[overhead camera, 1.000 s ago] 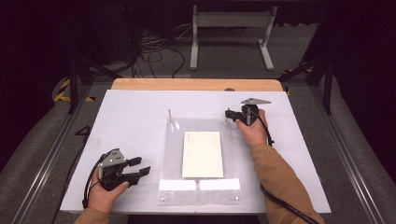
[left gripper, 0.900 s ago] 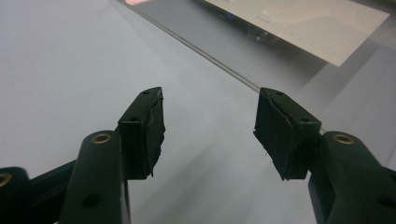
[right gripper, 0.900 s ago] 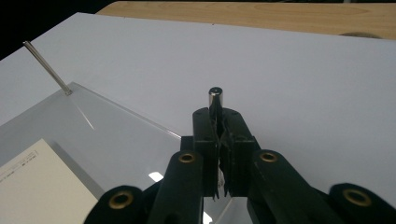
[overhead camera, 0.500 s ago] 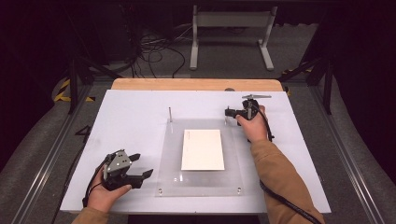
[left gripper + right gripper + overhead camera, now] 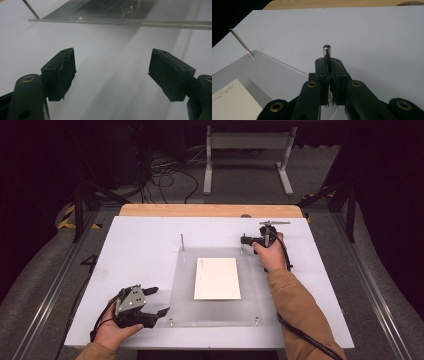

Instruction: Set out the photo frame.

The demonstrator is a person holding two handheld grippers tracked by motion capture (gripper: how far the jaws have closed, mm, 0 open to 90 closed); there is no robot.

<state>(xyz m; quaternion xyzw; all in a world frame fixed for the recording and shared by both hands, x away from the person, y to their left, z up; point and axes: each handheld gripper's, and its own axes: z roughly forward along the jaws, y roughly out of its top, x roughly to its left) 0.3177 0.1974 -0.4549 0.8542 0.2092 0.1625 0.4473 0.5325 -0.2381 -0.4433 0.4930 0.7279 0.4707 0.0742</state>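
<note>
My right gripper (image 5: 329, 72) clamps a pin (image 5: 327, 51).
Its own view shows the grip; left gripper (image 5: 156, 301), jaws apart, has drifted toward five o'clock.

- A white table top (image 5: 135, 250) has a strip of bare wood (image 5: 210, 210) along its far edge.
- Grey carpeted floor (image 5: 35, 290) surrounds it, dark toward the back.
- A white metal stand (image 5: 247, 142) sits beyond the table.
- Black cables (image 5: 167, 172) tangle on the floor behind.
- Yellow-and-black hazard tape (image 5: 67, 217) marks the floor at left.
- Metal rails (image 5: 50, 290) run along both sides.
</note>
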